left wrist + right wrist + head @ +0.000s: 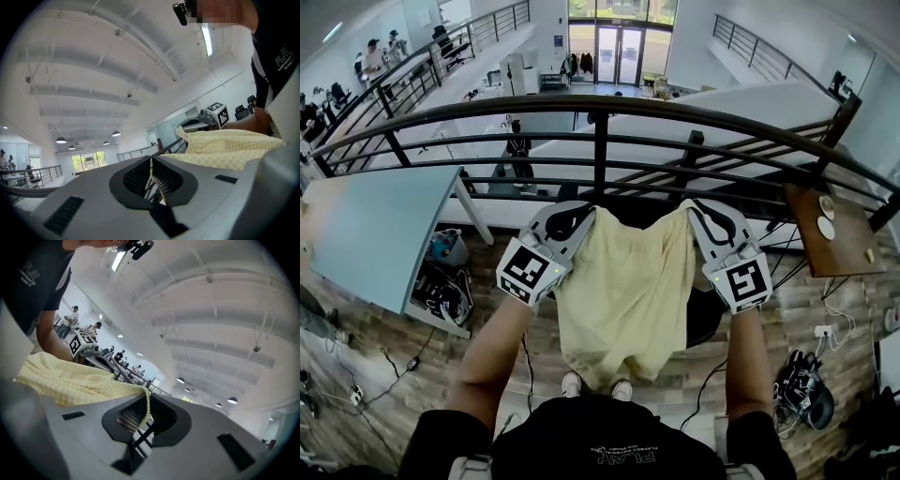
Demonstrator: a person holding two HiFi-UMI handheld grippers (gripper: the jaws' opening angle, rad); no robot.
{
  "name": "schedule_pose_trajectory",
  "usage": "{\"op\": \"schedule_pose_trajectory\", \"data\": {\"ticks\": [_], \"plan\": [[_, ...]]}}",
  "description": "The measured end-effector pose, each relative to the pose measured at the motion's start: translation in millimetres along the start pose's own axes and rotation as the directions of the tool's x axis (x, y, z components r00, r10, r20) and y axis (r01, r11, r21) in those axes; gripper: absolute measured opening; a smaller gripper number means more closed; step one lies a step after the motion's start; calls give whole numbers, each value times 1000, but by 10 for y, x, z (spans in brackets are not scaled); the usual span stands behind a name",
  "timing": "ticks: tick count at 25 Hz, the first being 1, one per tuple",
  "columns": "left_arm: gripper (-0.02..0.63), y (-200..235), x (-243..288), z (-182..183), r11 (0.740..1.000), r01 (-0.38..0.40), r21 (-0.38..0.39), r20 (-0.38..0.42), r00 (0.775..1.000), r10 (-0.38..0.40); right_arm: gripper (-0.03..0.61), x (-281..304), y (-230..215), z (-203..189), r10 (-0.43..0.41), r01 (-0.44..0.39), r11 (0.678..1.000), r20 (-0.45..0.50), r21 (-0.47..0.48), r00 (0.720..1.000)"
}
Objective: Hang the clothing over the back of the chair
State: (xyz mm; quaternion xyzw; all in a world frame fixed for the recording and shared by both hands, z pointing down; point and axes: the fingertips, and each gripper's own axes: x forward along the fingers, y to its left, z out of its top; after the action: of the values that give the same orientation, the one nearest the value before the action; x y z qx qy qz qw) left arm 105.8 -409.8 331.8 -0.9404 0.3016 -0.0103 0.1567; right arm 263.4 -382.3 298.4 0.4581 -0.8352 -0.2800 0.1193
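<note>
Left claw point(577, 216) and right claw point(701, 214) each clamp a top corner of the yellow garment point(628, 291). Best kept taut and level, both lowered together, so it drapes evenly.

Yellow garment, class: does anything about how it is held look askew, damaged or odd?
Nothing stands out. The yellow garment hangs flat between the left gripper and right gripper, each shut on a top corner, roughly level.

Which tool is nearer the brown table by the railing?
Right. The right tool grips the yellow garment just left of the brown table; the left tool grips its opposite corner, farther away.
</note>
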Motion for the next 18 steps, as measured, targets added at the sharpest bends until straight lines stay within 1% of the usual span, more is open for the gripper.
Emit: {"op": "schedule_pose_trajectory", "data": {"ticks": [4,9,13,18], "plan": [[26,-9,75,-138,999,33,0,-56,998,-33,38,68,65,-185,82,-83,996,-47,-14,996],[27,-49,139,-292,998,63,1,-117,991,-62,38,97,135,-445,149,-148,989,-96,20,984],[28,-48,202,-374,996,87,-9,-137,987,-87,38,121,174,-615,188,-184,982,-123,44,975],[28,-61,206,-497,994,109,-13,-160,981,-110,38,169,276,-732,231,-225,972,-129,63,964]]}}
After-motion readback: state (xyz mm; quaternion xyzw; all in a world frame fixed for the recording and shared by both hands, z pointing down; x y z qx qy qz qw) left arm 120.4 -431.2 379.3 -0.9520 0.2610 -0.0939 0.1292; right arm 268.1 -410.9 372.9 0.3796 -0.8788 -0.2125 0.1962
